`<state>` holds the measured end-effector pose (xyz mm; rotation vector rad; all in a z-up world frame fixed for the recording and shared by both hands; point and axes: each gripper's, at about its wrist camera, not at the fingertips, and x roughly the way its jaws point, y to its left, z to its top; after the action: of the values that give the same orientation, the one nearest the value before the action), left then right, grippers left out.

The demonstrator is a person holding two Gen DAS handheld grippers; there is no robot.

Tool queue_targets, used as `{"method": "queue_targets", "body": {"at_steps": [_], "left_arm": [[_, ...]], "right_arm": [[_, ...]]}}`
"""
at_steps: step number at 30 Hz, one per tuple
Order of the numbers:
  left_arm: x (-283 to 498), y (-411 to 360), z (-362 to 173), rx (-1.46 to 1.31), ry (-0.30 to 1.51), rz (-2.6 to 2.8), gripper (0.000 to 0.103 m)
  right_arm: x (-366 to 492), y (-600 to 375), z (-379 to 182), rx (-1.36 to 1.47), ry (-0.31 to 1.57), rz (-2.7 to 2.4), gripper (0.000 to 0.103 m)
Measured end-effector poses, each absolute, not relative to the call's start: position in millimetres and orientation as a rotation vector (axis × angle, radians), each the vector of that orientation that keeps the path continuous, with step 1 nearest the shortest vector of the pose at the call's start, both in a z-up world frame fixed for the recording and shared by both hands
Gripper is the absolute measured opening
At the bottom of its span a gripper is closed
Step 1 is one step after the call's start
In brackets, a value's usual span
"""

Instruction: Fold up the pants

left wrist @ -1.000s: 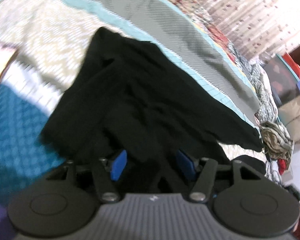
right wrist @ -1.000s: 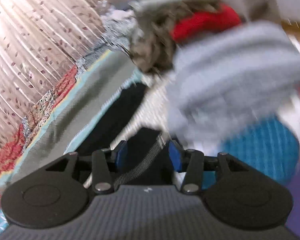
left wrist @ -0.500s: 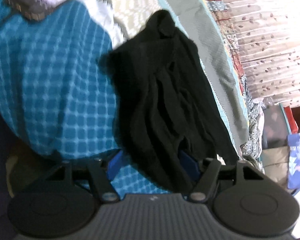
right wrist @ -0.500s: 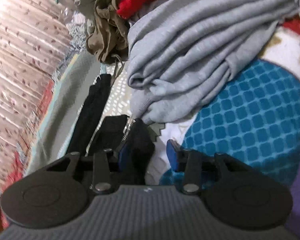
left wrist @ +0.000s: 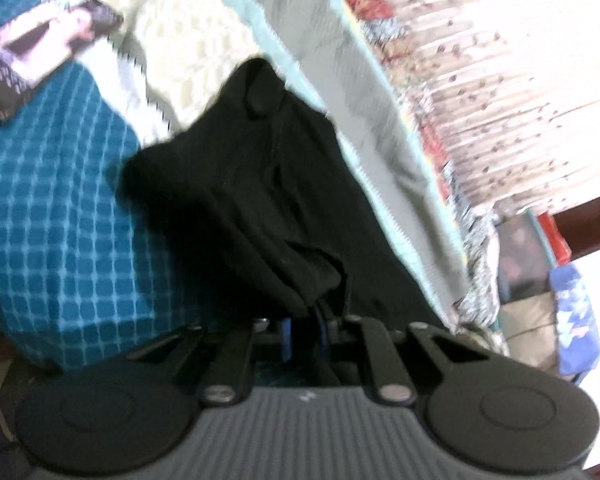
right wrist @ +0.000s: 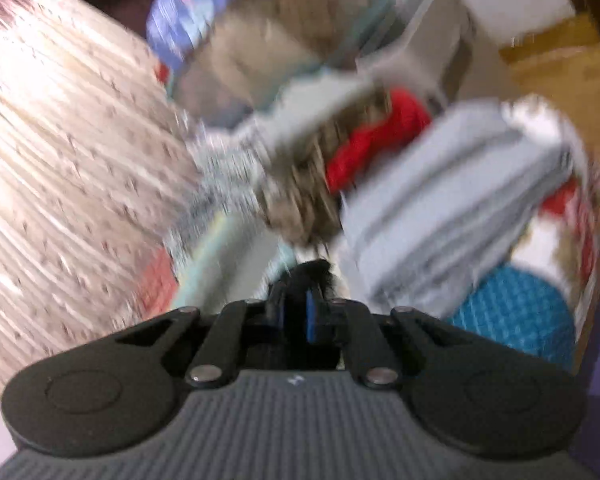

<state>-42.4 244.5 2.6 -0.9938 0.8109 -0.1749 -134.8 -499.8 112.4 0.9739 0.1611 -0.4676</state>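
Your pants [left wrist: 260,184] were black, your blanket [left wrist: 52,216] teal checked, your sweater [right wrist: 440,208] grey, your curtain [left wrist: 500,92] cream, leaf-printed.

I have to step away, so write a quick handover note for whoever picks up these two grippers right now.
Left gripper: shut on the pants, pinching a bunched edge near the camera.
Right gripper: shut on a tuft of black fabric, apparently the same pants; that view is motion-blurred.
Pants: black, crumpled in a heap on the bedspread, beside the grey blanket. Laundry pile lies ahead of the right gripper.
Done: both ends gripped.
Left: spread the pants flat, then make every fold; no neat fold shows yet.
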Motion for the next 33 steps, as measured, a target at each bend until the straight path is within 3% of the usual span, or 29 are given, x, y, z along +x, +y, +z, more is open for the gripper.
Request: {"method": "queue_targets", "body": {"at_steps": [6,10,13,15,17,22,28,29,31,33], "left_arm": [[-49,263,6,-1.018,0.781,-0.146,0.011],[-55,259,-19,-1.000,0.866,-0.101,0.011],[-58,256,-34,-1.002,0.919,-0.070,0.011],[-60,260,-41,-1.017,0.945,-0.061,0.011],[-59,263,-43,-1.029,0.950,-0.064,0.011],[-56,259,-39,-0.996,0.947,-0.066,0.011],[-53,254,-34,-0.994,0.955,-0.059,0.011],[-52,254,-33,-0.989,0.953,-0.059,0.011],[-51,253,-29,-0.983,0.944,-0.062,0.011],[-51,251,-25,-0.978,0.937,-0.064,0.011]], "right_arm": [[-73,-494,114,0.858,0.271,-0.543,0.013],[-33,-494,47,0.810,0.467,-0.664,0.014],[-44,-500,0,0.911,0.491,-0.737,0.014],[-56,-501,-7,0.916,0.461,-0.708,0.020],[-70,-509,-1,0.945,0.428,-0.654,0.035],[-125,-522,22,0.920,0.289,-0.641,0.036],[-136,-514,-5,0.925,0.365,-0.569,0.037],[-130,-512,-12,0.939,0.377,-0.557,0.038],[-113,-508,-20,0.964,0.405,-0.526,0.051],[-95,-502,-28,0.960,0.445,-0.509,0.051]]}}
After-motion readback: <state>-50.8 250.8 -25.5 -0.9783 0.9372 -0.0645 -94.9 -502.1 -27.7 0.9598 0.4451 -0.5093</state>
